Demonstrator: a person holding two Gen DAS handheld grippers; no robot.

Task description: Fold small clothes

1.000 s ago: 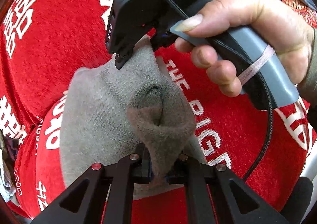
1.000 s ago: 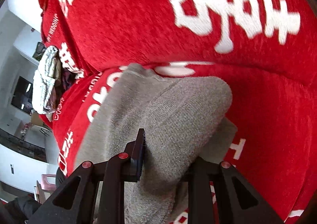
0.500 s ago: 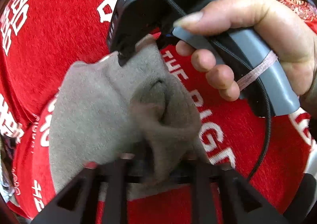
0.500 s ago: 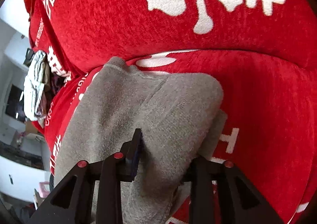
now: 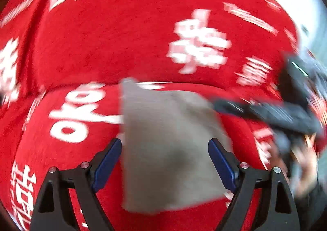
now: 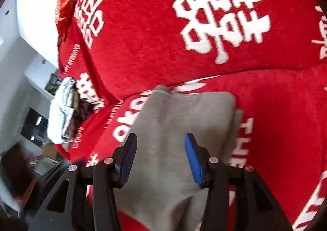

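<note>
The folded grey sock point(image 6: 179, 139) lies flat on the red sofa cushion point(image 6: 276, 129), its long axis running straight away from me between the spread blue pads of my right gripper point(image 6: 160, 154), while my left gripper point(image 5: 164, 163), equally wide and empty, straddles its other end

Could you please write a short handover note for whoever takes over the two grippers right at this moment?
Left gripper: open, holding nothing, jaws on either side of the grey sock.
Right gripper: open, holding nothing, jaws also spread over the sock.
The sock lies folded over on the red patterned cover, free of both grippers. The left view is motion-blurred, so its edges are hard to judge.
Done: this sock appears folded and set down.
Left: check that the fold holds. A pile of clothes at the cover's far end probably comes next.
</note>
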